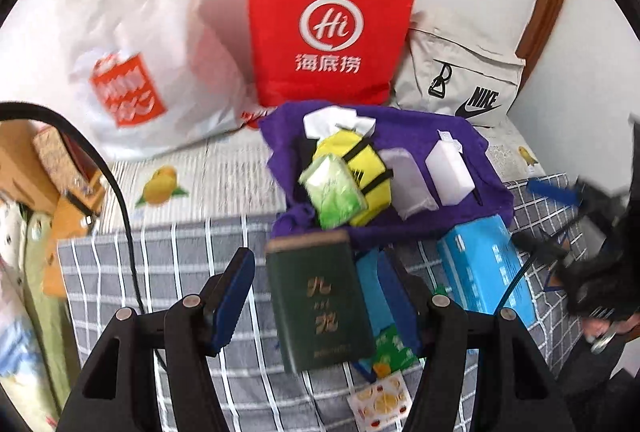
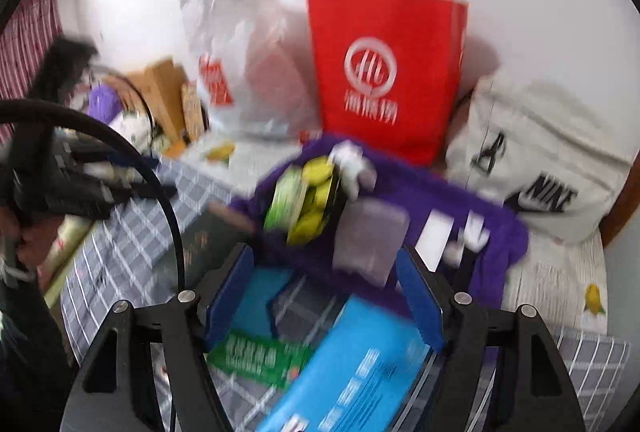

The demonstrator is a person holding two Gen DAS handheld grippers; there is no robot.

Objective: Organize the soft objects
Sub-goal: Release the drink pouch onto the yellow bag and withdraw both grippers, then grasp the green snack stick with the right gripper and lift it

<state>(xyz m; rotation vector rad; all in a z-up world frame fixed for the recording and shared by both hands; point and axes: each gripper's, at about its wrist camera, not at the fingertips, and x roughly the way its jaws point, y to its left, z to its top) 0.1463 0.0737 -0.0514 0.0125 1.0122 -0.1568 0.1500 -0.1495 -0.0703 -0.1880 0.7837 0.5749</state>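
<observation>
A purple cloth (image 1: 432,139) lies spread on the bed. On it sit a yellow tissue pouch (image 1: 364,167), a green tissue pack (image 1: 332,191) and two white blocks (image 1: 448,171). My left gripper (image 1: 316,256) is open above the checked sheet. A dark green box (image 1: 316,304) lies in the gap between its fingers, with room on both sides. My right gripper (image 2: 326,250) is open too, over a blue box (image 2: 360,364) and a green pack (image 2: 256,356). A pale grey pack (image 2: 368,240) lies just past its tips, blurred. The purple cloth (image 2: 496,232) shows beyond.
A red paper bag (image 1: 328,27), a white plastic bag (image 1: 136,63) and a grey Nike bag (image 1: 460,75) stand against the wall. Cardboard boxes (image 1: 60,191) sit at the left. A blue box (image 1: 484,272) lies at the right on the checked sheet (image 1: 160,272). The other gripper (image 1: 560,224) shows blurred.
</observation>
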